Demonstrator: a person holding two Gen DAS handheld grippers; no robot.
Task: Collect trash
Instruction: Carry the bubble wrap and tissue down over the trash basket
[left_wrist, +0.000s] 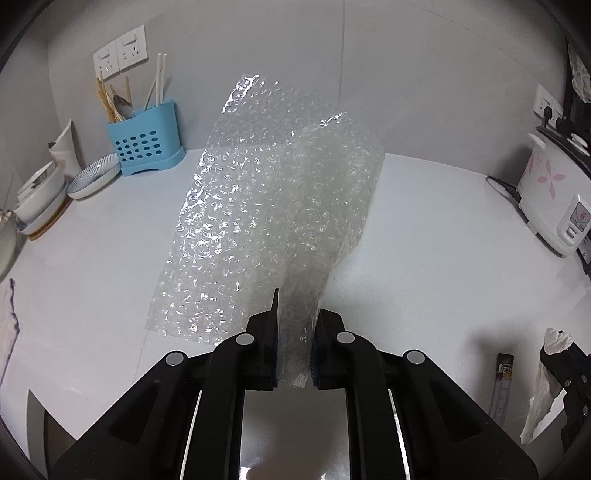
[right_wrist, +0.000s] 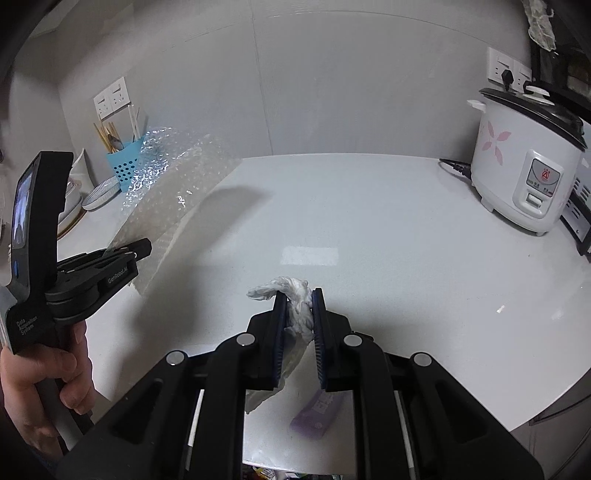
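My left gripper is shut on a sheet of clear bubble wrap and holds it up above the white counter. The same gripper and bubble wrap show at the left of the right wrist view. My right gripper is shut on a crumpled white tissue and holds it above the counter. That tissue and the right gripper show at the right edge of the left wrist view. A purple wrapper lies on the counter below the right gripper. A dark sachet lies near the counter's front right.
A blue utensil holder with chopsticks, a patterned dish and stacked bowls stand at the back left. A white rice cooker with its cord stands at the back right. The counter's front edge is near on the right.
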